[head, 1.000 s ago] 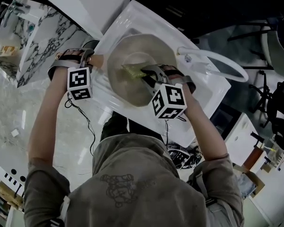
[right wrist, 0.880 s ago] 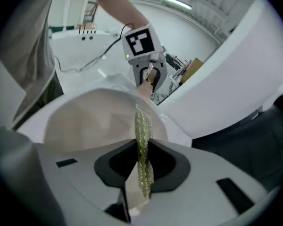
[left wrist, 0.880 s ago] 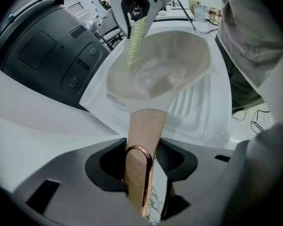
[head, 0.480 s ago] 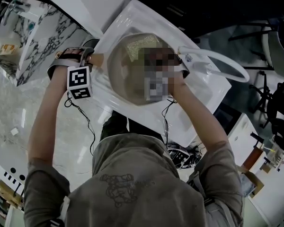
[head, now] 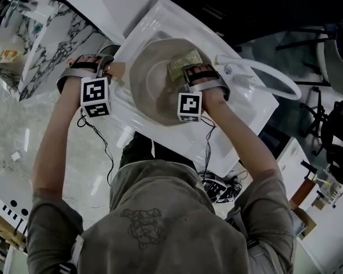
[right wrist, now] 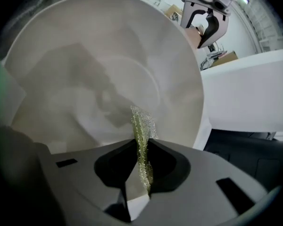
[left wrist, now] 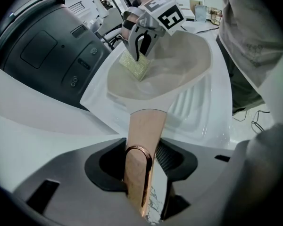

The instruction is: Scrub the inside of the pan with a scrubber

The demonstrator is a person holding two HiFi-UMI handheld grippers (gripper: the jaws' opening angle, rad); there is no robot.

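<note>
I am in the middle of scrubbing. The pan (head: 151,96) sits in the white sink (head: 246,104). I cannot tell how clean it is, so I think more rubbing is left. My right gripper (head: 188,73) pinches the thin yellow scrubber (head: 186,60), fingers almost together, and presses it on the pan's inside wall near 1 o'clock. My left gripper (head: 107,67) has its fingers closed on the handle (left wrist: 144,135) at the pan's 9 o'clock side, holding the pan steady.

Qty: 1 pan (head: 151,99), 1 scrubber (head: 186,59), 1 sink (head: 251,108), 2 grippers (left gripper (head: 110,68), right gripper (head: 190,76)), 1 person (head: 160,221).
</note>
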